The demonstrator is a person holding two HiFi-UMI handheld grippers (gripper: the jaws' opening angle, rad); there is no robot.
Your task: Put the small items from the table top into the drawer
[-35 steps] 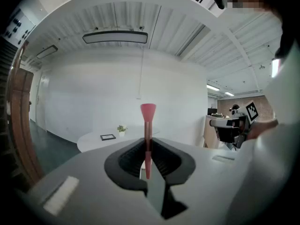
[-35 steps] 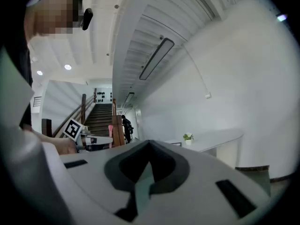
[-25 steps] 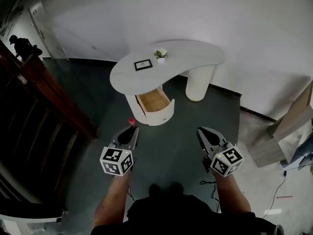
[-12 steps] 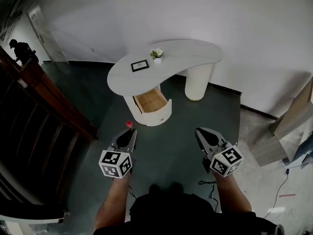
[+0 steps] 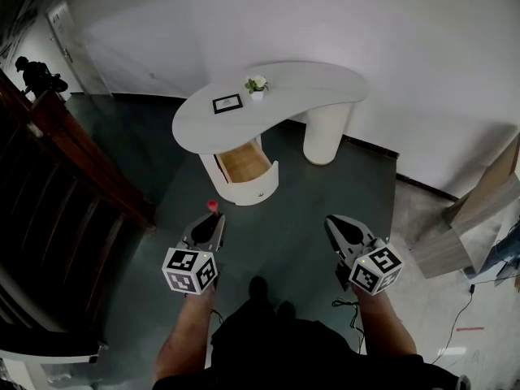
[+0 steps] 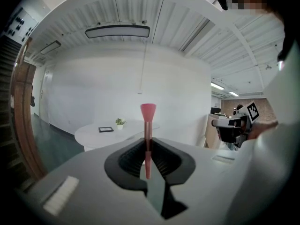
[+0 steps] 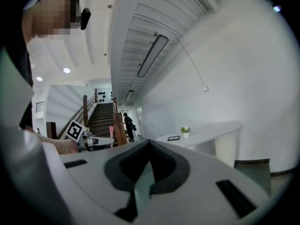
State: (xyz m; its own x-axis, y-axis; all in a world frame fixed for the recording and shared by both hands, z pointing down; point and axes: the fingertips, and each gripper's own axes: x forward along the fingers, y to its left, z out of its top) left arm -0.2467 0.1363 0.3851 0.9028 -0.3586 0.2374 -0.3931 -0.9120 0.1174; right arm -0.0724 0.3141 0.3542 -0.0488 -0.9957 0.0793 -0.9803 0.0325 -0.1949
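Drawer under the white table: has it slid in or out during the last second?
No. The drawer stands open just as far as before, judged against the edge of the table top above it. Only the camera has shifted slightly.

Head view: above the person, facing forward and steeply down. The left gripper (image 5: 210, 227) and right gripper (image 5: 343, 232) sit close below, the white table (image 5: 309, 96) well ahead.
Left gripper view: low, level along its jaws, facing the table's long edge from afar.
Right gripper view: likewise, angled toward the stairs (image 7: 101, 116).
Shared by all: table, picture frame (image 5: 227, 103), potted plant (image 5: 256, 85), red peg (image 6: 148, 139).
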